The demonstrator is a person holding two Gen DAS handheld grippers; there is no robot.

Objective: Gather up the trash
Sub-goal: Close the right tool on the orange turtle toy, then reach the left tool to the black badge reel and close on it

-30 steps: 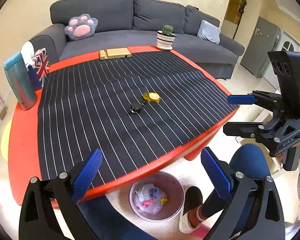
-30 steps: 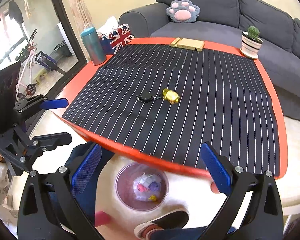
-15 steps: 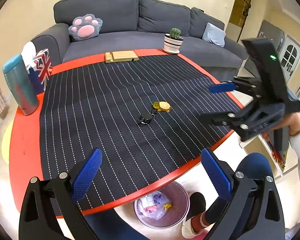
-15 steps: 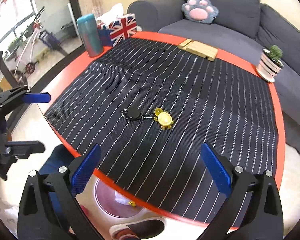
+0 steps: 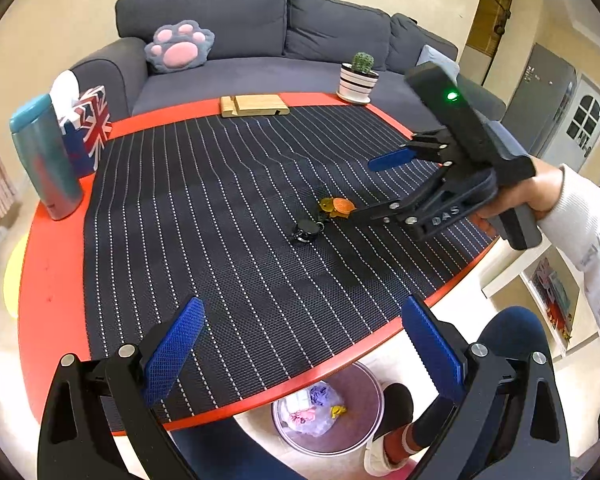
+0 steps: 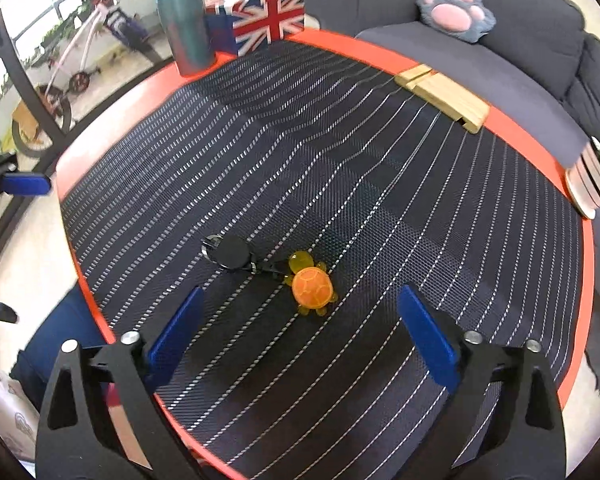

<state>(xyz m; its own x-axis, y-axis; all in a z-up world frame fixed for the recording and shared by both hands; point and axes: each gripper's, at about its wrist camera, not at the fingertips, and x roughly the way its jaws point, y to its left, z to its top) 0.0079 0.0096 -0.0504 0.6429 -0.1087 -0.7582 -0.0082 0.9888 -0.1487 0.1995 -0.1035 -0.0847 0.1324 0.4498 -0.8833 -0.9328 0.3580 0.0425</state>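
Note:
An orange toy turtle [image 6: 312, 286] lies on the striped black mat, linked to a black round reel [image 6: 230, 253] just left of it. My right gripper [image 6: 300, 320] hovers over the turtle, tilted steeply down. Its jaws are closing, with the turtle just ahead of the tips and untouched by either pad. In the left wrist view the turtle [image 5: 337, 208] sits by the lower finger of the right gripper [image 5: 374, 186], which a hand holds. My left gripper [image 5: 300, 344] stands open and empty over the table's near edge. A round trash bin [image 5: 328, 408] with crumpled scraps sits on the floor below.
On the red table's rim [image 5: 52, 280] stand a teal tumbler [image 5: 46, 158], a Union Jack tissue box [image 5: 88, 132], a wooden stand [image 5: 255, 105] and a potted cactus [image 5: 359, 80]. A grey sofa lies behind. A person's leg and shoe [image 5: 384, 452] are beside the bin.
My right gripper has swung from beside the table to over the mat, sinking and rolling until the turtle sits at its fingertips. The left gripper has barely shifted.

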